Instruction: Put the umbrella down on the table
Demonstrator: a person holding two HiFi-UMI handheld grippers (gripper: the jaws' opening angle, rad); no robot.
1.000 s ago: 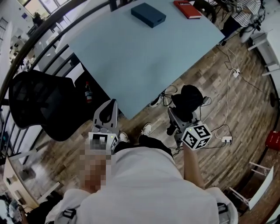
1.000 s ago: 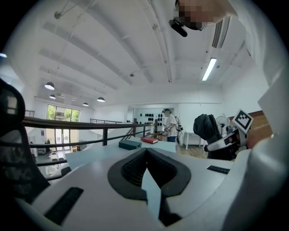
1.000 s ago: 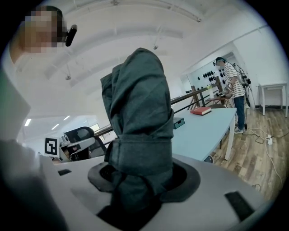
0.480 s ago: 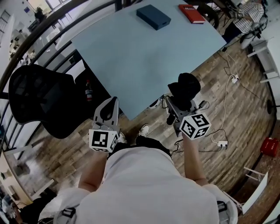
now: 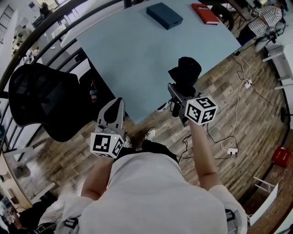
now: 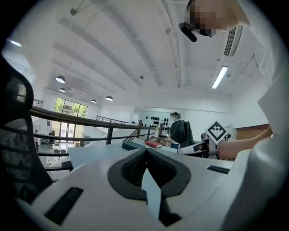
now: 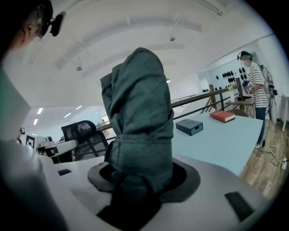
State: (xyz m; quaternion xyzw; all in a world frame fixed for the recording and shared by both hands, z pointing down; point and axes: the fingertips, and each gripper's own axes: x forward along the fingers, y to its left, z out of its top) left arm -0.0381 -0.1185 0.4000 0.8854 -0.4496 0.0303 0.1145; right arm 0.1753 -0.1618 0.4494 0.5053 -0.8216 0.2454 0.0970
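The folded umbrella (image 5: pixel 185 73), a dark grey-green bundle with its strap wrapped round it, stands between the two pads of the right tongs (image 5: pixel 177 91), which are clenched on its lower part; in the right gripper view the umbrella (image 7: pixel 137 113) rises upright out of the right tongs (image 7: pixel 140 176) and fills the middle of the picture, its fabric bulging over the dark pads on both sides; it is carried in the air and does not lie on the counter (image 5: pixel 137 50); from the head view its top shows over the near right edge of the pale blue counter, where that edge meets the wooden floor (image 5: pixel 247 119); in the right gripper view the counter (image 7: pixel 226 140) spreads beyond and to the right of the umbrella, apart from it; far back on it sit a dark blue box (image 5: pixel 164 15) and a red book (image 5: pixel 206 13), near each other and well apart from the umbrella; the left tongs (image 5: pixel 112 114) hang at the counter's near left side, beside a black mesh chair (image 5: pixel 41 100); in the left gripper view the left tongs (image 6: pixel 146 153) are closed, their tips meeting with nothing between them, and they point level toward the counter (image 6: pixel 90 153).
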